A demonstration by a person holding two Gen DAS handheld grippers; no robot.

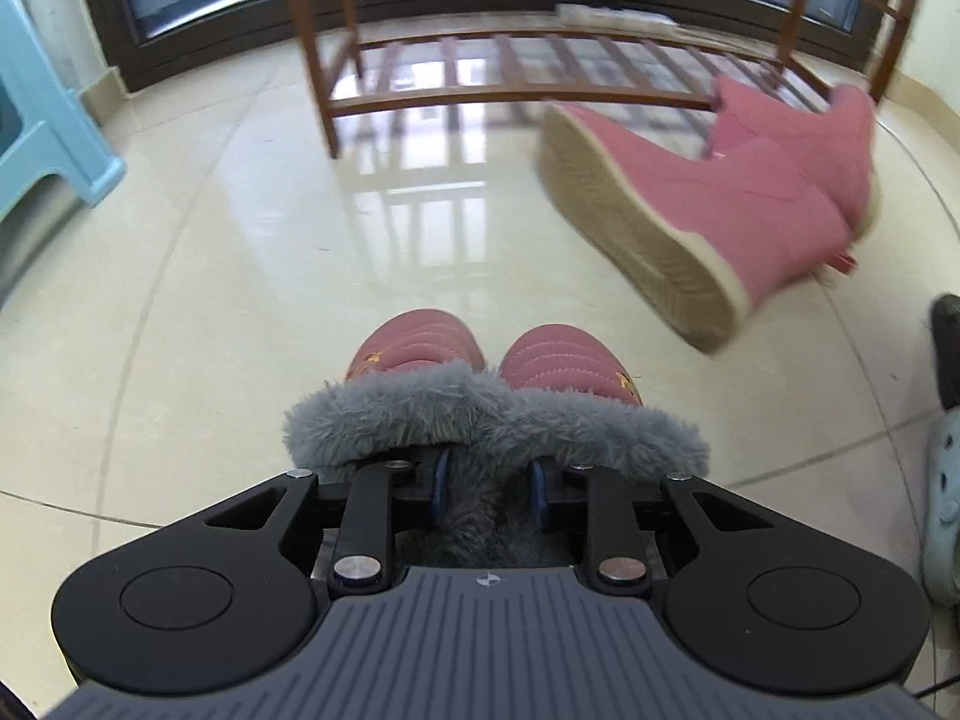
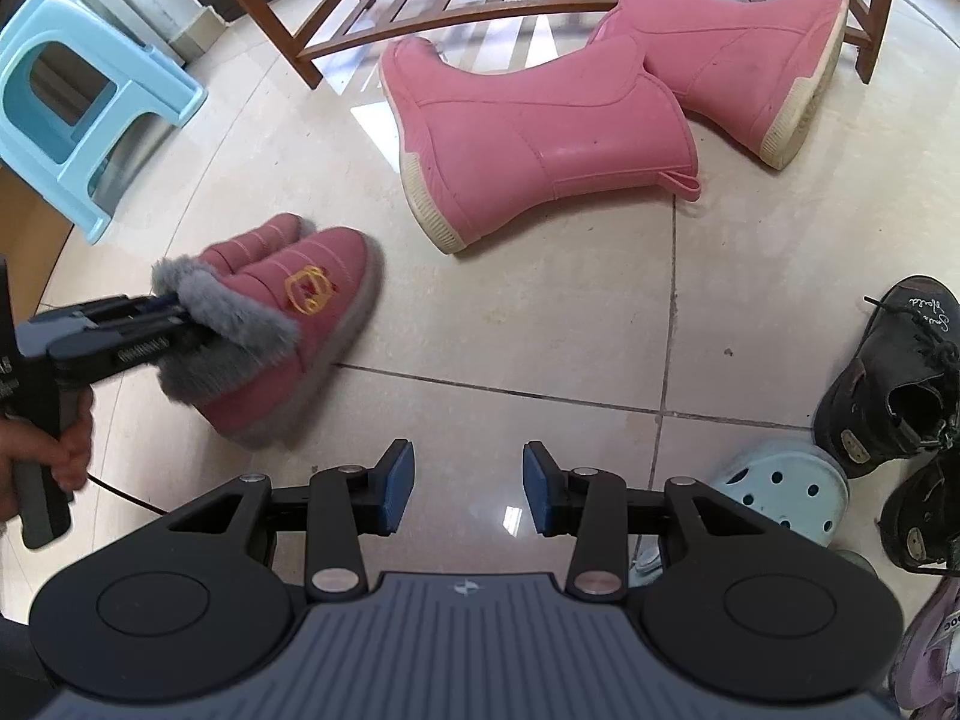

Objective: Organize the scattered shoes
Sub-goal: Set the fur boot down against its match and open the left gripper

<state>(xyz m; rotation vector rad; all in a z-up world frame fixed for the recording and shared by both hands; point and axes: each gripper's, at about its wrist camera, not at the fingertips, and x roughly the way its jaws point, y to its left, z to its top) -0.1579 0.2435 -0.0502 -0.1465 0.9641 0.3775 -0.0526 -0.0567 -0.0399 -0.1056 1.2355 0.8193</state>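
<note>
Right wrist view: left gripper pinches the furry pink boots; right gripper open, empty. Next, probably the shoe rack.

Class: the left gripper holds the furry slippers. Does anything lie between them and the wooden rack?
No. The slippers in the left gripper face bare floor up to the rack; the pink boots lie off to the right.

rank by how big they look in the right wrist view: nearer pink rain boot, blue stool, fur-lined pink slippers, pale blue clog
1. nearer pink rain boot
2. blue stool, cut off by the frame edge
3. fur-lined pink slippers, as a pair
4. pale blue clog, partly hidden
</note>
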